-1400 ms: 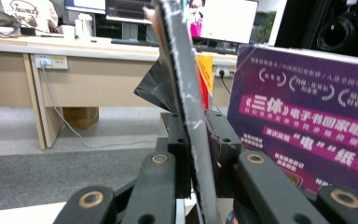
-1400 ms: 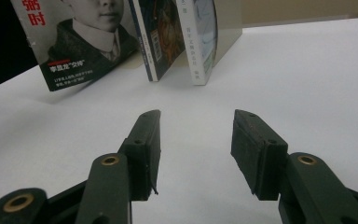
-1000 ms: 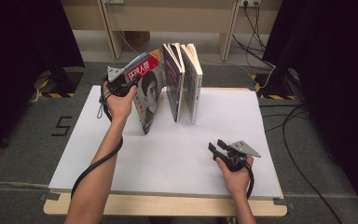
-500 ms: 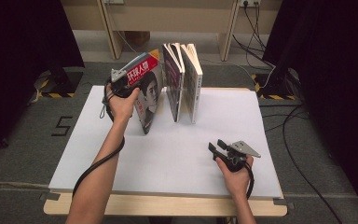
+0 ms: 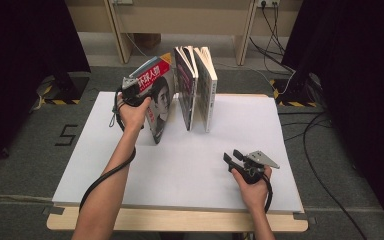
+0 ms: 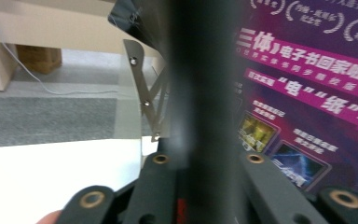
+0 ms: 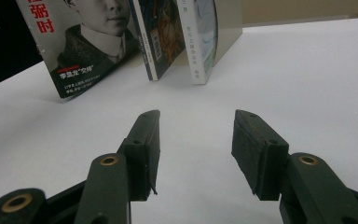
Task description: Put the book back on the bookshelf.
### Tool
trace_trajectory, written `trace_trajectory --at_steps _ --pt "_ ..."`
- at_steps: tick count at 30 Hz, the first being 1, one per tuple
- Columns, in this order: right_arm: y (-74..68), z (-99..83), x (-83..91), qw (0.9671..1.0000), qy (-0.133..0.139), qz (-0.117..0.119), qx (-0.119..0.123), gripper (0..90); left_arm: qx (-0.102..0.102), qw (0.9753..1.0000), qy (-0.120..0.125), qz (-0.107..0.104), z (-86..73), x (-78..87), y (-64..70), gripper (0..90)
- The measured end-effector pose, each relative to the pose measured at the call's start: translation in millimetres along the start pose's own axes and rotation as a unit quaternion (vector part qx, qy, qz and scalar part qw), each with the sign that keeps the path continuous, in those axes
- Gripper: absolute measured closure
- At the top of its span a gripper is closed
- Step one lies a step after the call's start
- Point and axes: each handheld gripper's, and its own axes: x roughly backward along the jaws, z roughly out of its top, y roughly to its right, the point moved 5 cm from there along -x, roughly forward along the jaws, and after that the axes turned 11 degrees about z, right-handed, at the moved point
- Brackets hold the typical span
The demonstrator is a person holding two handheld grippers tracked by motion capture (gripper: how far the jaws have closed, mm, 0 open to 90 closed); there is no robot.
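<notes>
A magazine [image 5: 157, 102] with a face on its cover stands on the white table [image 5: 180, 170], leaning left, away from two upright books [image 5: 186, 85] [image 5: 207, 85]. My left gripper [image 5: 132, 87] is shut on the magazine's upper left edge. In the left gripper view the jaws [image 6: 200, 140] pinch that edge, and the purple back cover [image 6: 303, 93] spreads to the right. Near the front right of the table my right gripper [image 5: 232, 157] rests open and holds nothing. In the right gripper view [image 7: 196, 140] its jaws point at the magazine [image 7: 84, 42] and the books [image 7: 156, 32].
A metal bookend [image 6: 137, 93] stands behind the books, and its pale plate [image 7: 228, 23] backs the rightmost one. Wooden furniture legs [image 5: 117, 30] rise beyond the table's far edge. Cables [image 5: 305, 125] trail on the floor at the right.
</notes>
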Motion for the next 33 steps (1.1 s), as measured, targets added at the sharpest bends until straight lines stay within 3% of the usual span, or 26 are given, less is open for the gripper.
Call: trace_trajectory --at_steps 3,5,8,9,11,13,14,15,16,17,19,20,23,27,33 --pt "-0.1 0.0 -0.2 1.0000 0.000 0.000 0.000 52.2 -0.004 1.0000 0.001 -0.009 2.5 3.0 4.6 86.1" --pt "0.1 -0.1 0.2 1.0000 0.000 0.001 0.000 52.2 -0.016 0.9997 0.016 -0.014 6.2 8.4 9.2 86.3" --pt "0.4 -0.1 0.2 1.0000 -0.001 0.002 0.000 52.2 -0.014 0.9993 0.033 -0.014 10.3 12.1 9.3 86.4" --pt "0.3 -0.1 0.1 1.0000 -0.001 0.002 0.000 52.2 -0.006 0.9983 0.054 -0.019 14.9 15.1 7.9 86.4" --pt "0.4 -0.1 -0.2 1.0000 -0.001 0.002 0.000 52.2 0.000 0.9978 0.063 -0.023 17.0 16.5 7.0 86.4" --pt "1.1 0.1 -0.5 1.0000 -0.001 0.002 -0.001 52.2 0.025 0.9950 0.092 -0.030 23.0 20.3 5.1 86.3" --pt "1.1 0.1 -0.5 1.0000 -0.001 0.002 -0.001 52.2 0.025 0.9950 0.092 -0.030 23.0 20.3 5.1 86.3" --pt "1.2 -0.1 -0.5 1.0000 -0.001 0.003 -0.004 52.2 0.021 0.9938 0.107 -0.020 24.5 20.4 3.7 86.3" --pt "1.2 -0.1 -0.5 1.0000 -0.001 0.003 -0.004 52.2 0.021 0.9938 0.107 -0.020 24.5 20.4 3.7 86.3" --pt "1.1 -0.1 -0.4 1.0000 -0.001 0.002 -0.004 52.2 0.011 0.9937 0.112 -0.003 21.8 17.5 1.8 86.2" --pt "1.0 -0.1 -0.4 1.0000 -0.001 0.002 -0.003 52.2 0.011 0.9937 0.111 0.004 19.0 15.2 0.2 86.2" --pt "1.2 0.0 -0.3 1.0000 -0.002 0.002 -0.001 52.2 0.013 0.9938 0.109 0.021 11.8 10.6 -3.7 86.1" --pt "1.0 -0.1 0.0 1.0000 -0.001 0.002 -0.004 52.2 0.016 0.9931 0.112 0.030 5.3 7.3 -7.5 85.9" --pt "1.5 0.1 0.0 1.0000 0.000 0.003 -0.007 52.1 0.011 0.9920 0.121 0.034 0.0 5.9 -10.4 84.6" --pt "1.0 -0.2 0.1 1.0000 -0.002 0.003 -0.007 52.2 0.030 0.9916 0.126 0.002 9.5 11.9 -3.8 84.9"
